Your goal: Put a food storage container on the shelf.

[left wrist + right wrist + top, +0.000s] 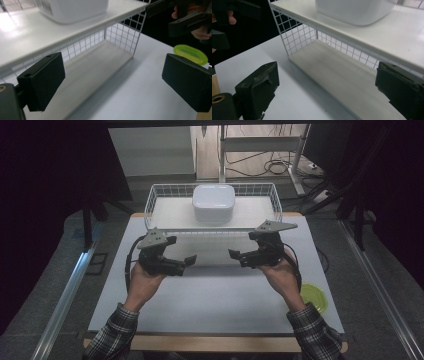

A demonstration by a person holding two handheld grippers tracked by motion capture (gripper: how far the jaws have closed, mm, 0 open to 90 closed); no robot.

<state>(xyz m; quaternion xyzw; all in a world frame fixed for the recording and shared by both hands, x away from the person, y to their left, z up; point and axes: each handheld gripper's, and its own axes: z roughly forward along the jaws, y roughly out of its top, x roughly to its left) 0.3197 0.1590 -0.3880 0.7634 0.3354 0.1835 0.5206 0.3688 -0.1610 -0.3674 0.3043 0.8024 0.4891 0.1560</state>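
Observation:
A white wire rack [150, 202] stands at the back of the white table [210, 300]. On its top shelf [25, 37] sits a white rounded container [214, 202]. My left gripper [182, 252] is held above the table in front of the rack's left half, open and empty. My right gripper [242, 246] mirrors it in front of the right half, also open and empty. In the left gripper view the jaws [113, 82] frame the rack's lower wooden board [95, 65]. The right gripper view has its jaws [327, 87] framing the same board [342, 70], with the container [354, 10] above.
A lime-green round lid [314, 297] lies on the table near its right edge, close to the right forearm; it also appears as the lid [190, 52] past the rack's corner. Dark floor, cables and a metal frame lie beyond the table.

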